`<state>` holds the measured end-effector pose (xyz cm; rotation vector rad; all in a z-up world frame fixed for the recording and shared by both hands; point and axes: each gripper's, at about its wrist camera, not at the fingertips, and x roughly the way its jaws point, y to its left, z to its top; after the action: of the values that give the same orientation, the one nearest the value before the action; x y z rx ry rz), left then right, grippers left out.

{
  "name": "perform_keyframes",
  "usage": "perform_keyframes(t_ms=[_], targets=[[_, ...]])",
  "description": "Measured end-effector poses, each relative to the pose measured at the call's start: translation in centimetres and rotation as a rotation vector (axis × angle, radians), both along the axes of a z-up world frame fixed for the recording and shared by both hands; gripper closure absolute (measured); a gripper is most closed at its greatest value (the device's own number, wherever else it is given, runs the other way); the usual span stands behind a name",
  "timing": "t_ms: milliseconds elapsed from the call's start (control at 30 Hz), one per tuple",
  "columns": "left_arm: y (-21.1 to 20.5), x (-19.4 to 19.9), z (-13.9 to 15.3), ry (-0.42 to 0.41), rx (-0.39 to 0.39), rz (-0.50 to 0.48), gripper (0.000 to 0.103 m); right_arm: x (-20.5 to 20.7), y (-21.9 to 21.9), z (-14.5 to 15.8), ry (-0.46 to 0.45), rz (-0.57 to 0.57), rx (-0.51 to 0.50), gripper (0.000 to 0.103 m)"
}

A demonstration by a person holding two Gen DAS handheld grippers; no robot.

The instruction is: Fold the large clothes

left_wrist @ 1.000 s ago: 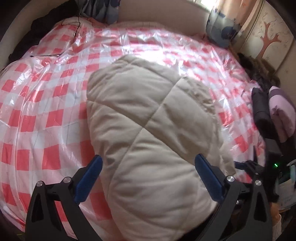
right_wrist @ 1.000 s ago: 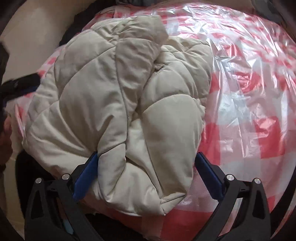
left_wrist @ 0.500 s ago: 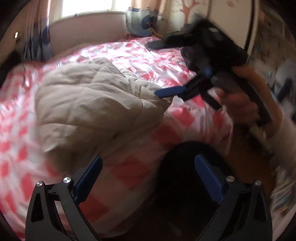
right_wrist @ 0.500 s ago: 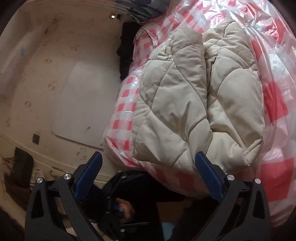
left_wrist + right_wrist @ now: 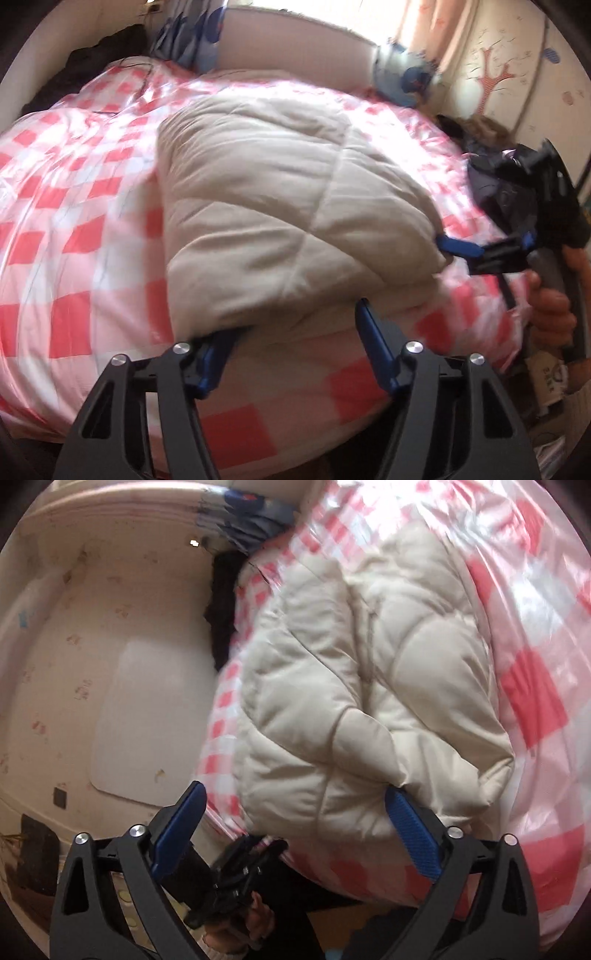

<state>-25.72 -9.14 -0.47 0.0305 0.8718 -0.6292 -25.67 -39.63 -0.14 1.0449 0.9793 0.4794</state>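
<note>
A cream quilted puffer coat (image 5: 280, 206) lies folded in a thick bundle near the front edge of the bed; it also shows in the right wrist view (image 5: 369, 701). My left gripper (image 5: 295, 332) is open, its blue fingers straddling the coat's near edge. My right gripper (image 5: 295, 819) is open at the coat's right side, its right finger (image 5: 410, 830) touching the bundle's lower corner. The right gripper also shows in the left wrist view (image 5: 461, 249), with one blue fingertip against the coat's side.
The bed is covered by a red-and-white checked sheet (image 5: 74, 206) under clear plastic. Dark clothes (image 5: 495, 188) are piled at the bed's right edge. Blue patterned pillows (image 5: 406, 77) sit at the headboard. A cream wall (image 5: 110, 664) stands left of the bed.
Both grippers swung away from the coat half a second ago and have come back to it. The left now sits at its near edge, the right at its side.
</note>
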Motion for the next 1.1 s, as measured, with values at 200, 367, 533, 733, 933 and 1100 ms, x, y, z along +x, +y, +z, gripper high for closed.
perform_keyframes(t_ms=[200,367,533,733,933,1100], targets=[[-0.9,-1.3,0.0,-0.055,0.074,-0.005,0.035,-2.5,1.1,7.0,-0.198,-0.087,-0.278,0.011],[-0.2,0.0,-0.4,-0.021,0.052,-0.026,0.034,2.0,3.4,1.4,-0.038,0.058,-0.312,0.013],[0.9,1.4,-0.6,0.022,0.049,-0.053,0.040,1.6,2.4,-1.4,0.038,0.075,-0.341,0.043],[-0.3,-2.4,1.5,-0.097,0.157,-0.098,0.029,-0.4,3.4,4.8,-0.145,0.038,-0.490,0.017],[1.2,-4.4,7.2,-0.222,0.073,-0.142,0.018,1.0,4.1,-1.4,0.046,0.160,-0.616,0.011],[4.8,2.7,9.7,-0.165,-0.104,0.004,0.008,0.7,0.7,5.2,-0.119,0.014,-0.563,0.012]])
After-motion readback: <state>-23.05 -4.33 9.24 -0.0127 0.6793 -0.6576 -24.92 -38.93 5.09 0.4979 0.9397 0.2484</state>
